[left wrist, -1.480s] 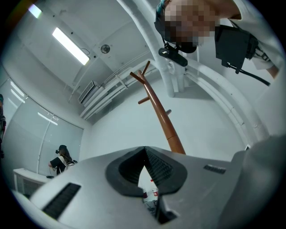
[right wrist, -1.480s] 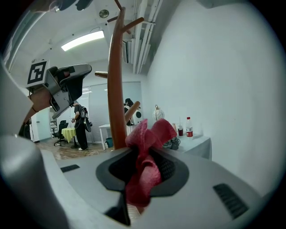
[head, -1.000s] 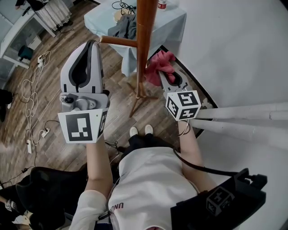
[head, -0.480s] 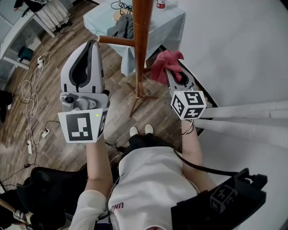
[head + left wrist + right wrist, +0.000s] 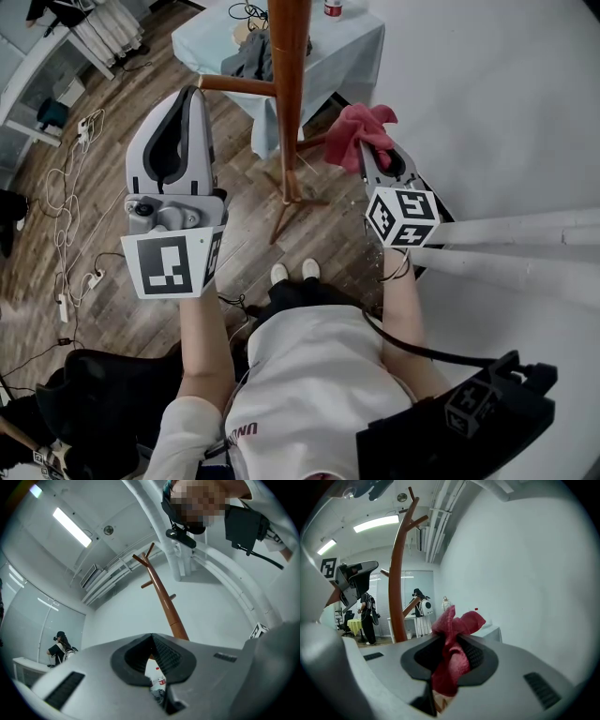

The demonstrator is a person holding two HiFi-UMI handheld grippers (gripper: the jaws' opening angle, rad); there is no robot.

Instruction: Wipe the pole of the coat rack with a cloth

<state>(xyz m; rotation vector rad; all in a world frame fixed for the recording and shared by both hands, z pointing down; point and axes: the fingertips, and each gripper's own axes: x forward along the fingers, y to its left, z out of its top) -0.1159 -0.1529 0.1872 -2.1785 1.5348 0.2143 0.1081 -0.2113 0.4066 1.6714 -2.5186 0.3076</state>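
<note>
The left gripper (image 5: 192, 94), jaws together on nothing, hangs left of the pole (image 5: 287, 84) with room between. The right gripper (image 5: 373, 155) pinches the cloth (image 5: 359, 129) just right of the pole, a narrow gap from its edge.

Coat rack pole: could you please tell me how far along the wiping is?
Done: the right gripper is shut on the red cloth. In hand: the cloth is beside the pole, not touching it; the left gripper is shut, empty. Left: pressing the cloth to the pole and wiping.
</note>
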